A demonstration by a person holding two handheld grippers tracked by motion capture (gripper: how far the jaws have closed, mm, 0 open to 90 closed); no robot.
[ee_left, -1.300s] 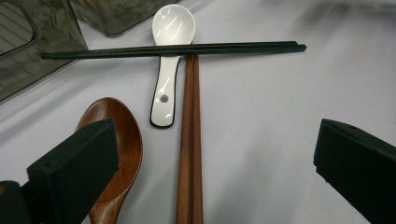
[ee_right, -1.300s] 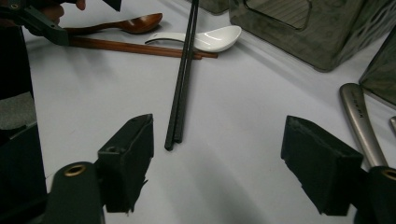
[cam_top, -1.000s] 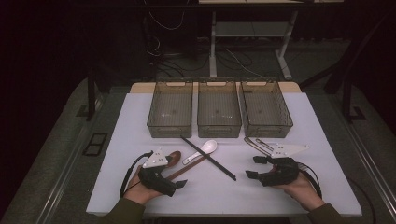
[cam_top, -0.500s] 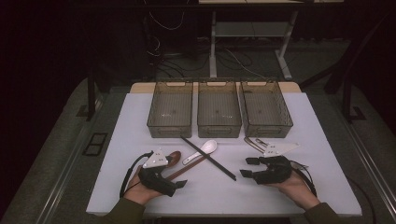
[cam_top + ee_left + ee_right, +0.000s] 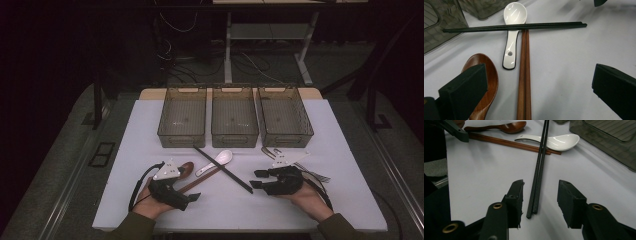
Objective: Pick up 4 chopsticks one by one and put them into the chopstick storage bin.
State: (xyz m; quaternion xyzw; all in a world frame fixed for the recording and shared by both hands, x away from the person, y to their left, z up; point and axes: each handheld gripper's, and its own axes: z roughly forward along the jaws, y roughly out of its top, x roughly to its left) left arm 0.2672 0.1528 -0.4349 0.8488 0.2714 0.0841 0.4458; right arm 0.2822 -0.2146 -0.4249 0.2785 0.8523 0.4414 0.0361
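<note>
A pair of black chopsticks (image 5: 222,169) lies diagonally mid-table, across a white ceramic spoon (image 5: 220,160) and a pair of brown chopsticks (image 5: 200,181). A brown wooden spoon (image 5: 186,167) rests just left of them. My right gripper (image 5: 255,180) is open, low over the table, its jaws straddling the near end of the black chopsticks (image 5: 539,170) without touching them. My left gripper (image 5: 192,197) is open too; in its own view the brown chopsticks (image 5: 524,75) run up between the jaws and the wooden spoon (image 5: 491,72) sits by the left jaw.
Three empty smoky plastic bins (image 5: 235,131) stand in a row at the back of the white table. Metal forks (image 5: 305,167) lie behind my right hand. The table's front edge is close under both forearms.
My right gripper has slid left and forward, bringing its open jaws around the near end of the black chopsticks. The left gripper has stayed put.
</note>
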